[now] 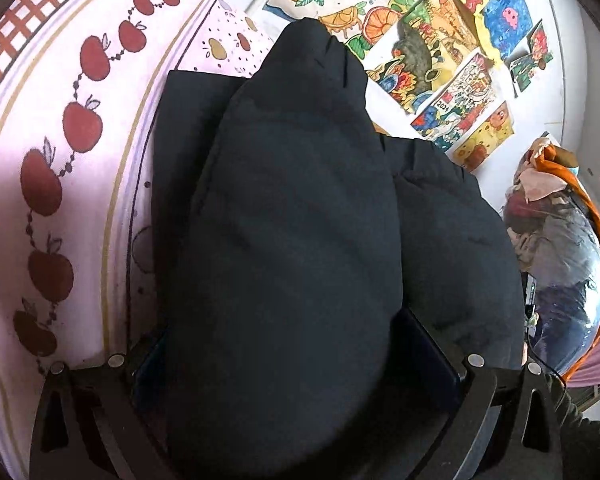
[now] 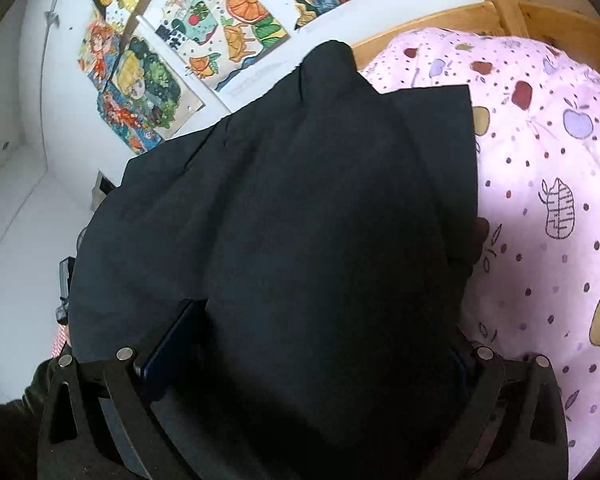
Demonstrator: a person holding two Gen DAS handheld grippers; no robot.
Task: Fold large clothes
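Mid-fold: bulky black padded garment (image 1: 284, 208) fills frame centre over the pink apple-print bedsheet (image 1: 80, 152), left gripper (image 1: 296, 364) and right gripper (image 2: 304, 356) each clamping a bunch (final folds pending, I'd judge).

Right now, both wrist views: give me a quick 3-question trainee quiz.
1. True or false: the left gripper has black garment between its fingers.
2. What is the bedsheet print? A) apples B) stars C) plain
3. Fill in: behind the garment, the wall carries colourful ____.

Key: 1 true. 2 A. 3 drawings. The right gripper grips the garment too.
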